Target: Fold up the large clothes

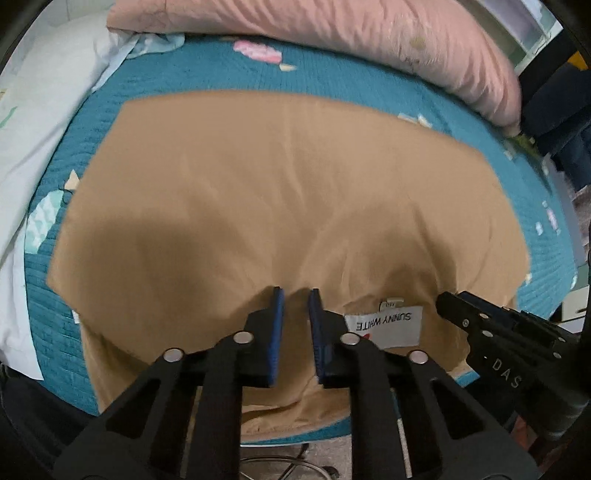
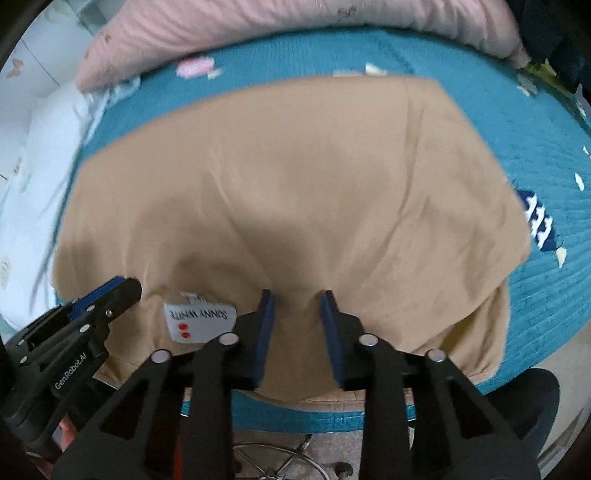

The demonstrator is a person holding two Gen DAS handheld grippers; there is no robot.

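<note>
A tan garment lies spread flat on the teal quilt; it also shows in the right wrist view. Its near hem hangs over the bed edge. A white "SUNNY WHITE" label sits near that hem, seen too in the right wrist view. My left gripper is open, its blue pads just above the near part of the cloth, left of the label. My right gripper is open over the cloth right of the label. Each gripper shows in the other's view: the right, the left.
The teal quilt covers the bed. A pink duvet lies bunched along the far side, with white pillows at the left. A chair base stands on the floor below the near bed edge.
</note>
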